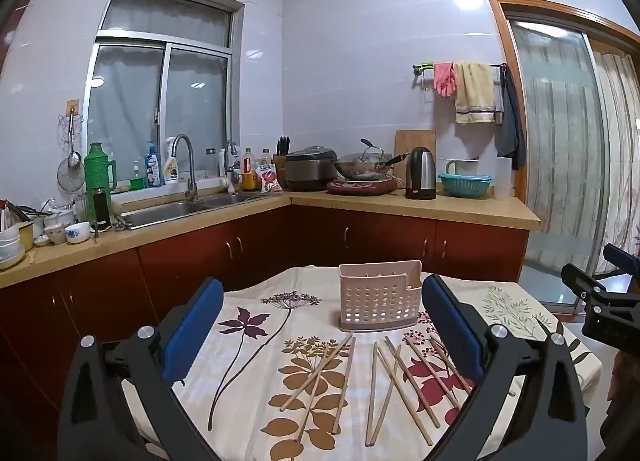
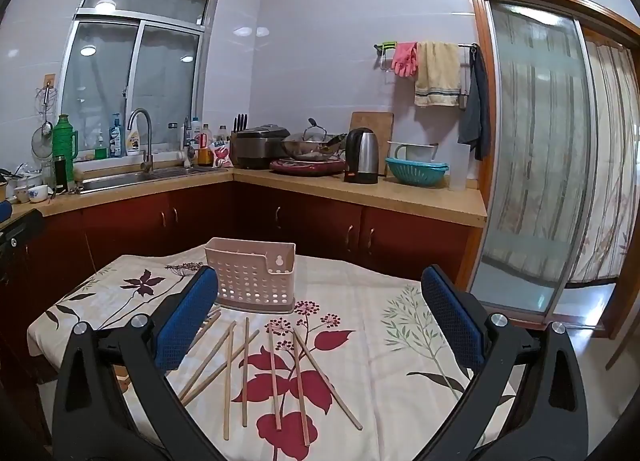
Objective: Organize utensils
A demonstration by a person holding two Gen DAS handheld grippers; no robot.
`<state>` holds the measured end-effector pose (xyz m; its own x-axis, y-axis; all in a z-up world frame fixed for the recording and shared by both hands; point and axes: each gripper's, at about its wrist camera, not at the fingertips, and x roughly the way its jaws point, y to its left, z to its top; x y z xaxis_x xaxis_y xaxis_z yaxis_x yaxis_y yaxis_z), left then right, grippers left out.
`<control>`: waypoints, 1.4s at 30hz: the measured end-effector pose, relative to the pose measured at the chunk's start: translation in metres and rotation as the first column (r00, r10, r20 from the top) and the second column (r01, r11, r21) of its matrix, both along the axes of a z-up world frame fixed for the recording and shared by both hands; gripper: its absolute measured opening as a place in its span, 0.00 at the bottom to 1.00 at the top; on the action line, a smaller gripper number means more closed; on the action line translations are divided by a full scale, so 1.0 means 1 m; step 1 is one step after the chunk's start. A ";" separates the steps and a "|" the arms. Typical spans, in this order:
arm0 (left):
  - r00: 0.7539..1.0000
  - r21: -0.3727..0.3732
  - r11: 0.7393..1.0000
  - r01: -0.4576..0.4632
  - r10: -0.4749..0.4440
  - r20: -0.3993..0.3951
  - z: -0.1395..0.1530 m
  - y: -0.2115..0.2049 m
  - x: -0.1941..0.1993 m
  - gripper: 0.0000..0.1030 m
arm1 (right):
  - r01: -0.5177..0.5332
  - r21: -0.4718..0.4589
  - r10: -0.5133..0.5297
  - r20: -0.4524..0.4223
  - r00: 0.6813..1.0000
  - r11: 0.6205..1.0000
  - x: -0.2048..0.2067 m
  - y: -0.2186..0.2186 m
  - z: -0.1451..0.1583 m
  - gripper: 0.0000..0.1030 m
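Several wooden chopsticks (image 1: 394,377) lie scattered on a table with a floral cloth (image 1: 256,345), in front of a pale pink perforated utensil holder (image 1: 378,297) that stands upright. They also show in the right wrist view, the chopsticks (image 2: 274,373) near the holder (image 2: 252,275). My left gripper (image 1: 322,325) is open and empty, held above the chopsticks. My right gripper (image 2: 320,317) is open and empty above the table; its black body shows at the right edge of the left wrist view (image 1: 600,301).
The table cloth (image 2: 400,341) drops off at the table's far and side edges. Beyond stand red cabinets under a counter (image 1: 400,205) with a sink (image 1: 180,213), kettle (image 1: 421,173), wok and bowls. A sliding glass door (image 2: 532,181) is at the right.
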<state>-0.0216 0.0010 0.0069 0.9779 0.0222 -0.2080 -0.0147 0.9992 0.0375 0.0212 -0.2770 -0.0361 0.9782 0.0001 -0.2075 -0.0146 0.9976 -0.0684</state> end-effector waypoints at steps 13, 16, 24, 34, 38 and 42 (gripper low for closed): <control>1.000 -0.005 1.000 -0.007 0.007 -0.010 -0.002 0.002 -0.001 0.94 | -0.003 0.000 0.003 -0.003 1.000 1.000 -0.001 0.001 -0.001 0.96; 1.000 -0.002 1.000 -0.013 0.013 -0.010 -0.003 0.003 0.000 0.94 | -0.003 -0.001 0.003 -0.004 1.000 1.000 0.000 0.002 -0.002 0.96; 1.000 -0.006 1.000 -0.018 0.018 -0.013 -0.003 0.005 0.001 0.94 | -0.008 -0.005 0.008 -0.007 1.000 1.000 0.001 0.004 -0.006 0.96; 1.000 -0.006 1.000 -0.019 0.019 -0.012 -0.005 0.004 0.001 0.94 | -0.008 -0.007 0.008 -0.007 1.000 1.000 0.001 0.005 -0.007 0.96; 1.000 -0.007 1.000 -0.018 0.018 -0.013 -0.005 0.005 0.002 0.94 | -0.009 -0.006 0.009 -0.007 1.000 1.000 0.001 0.005 -0.007 0.96; 1.000 -0.006 1.000 -0.018 0.018 -0.012 -0.006 0.005 0.001 0.94 | -0.010 -0.006 0.010 -0.008 1.000 1.000 0.001 0.007 -0.009 0.96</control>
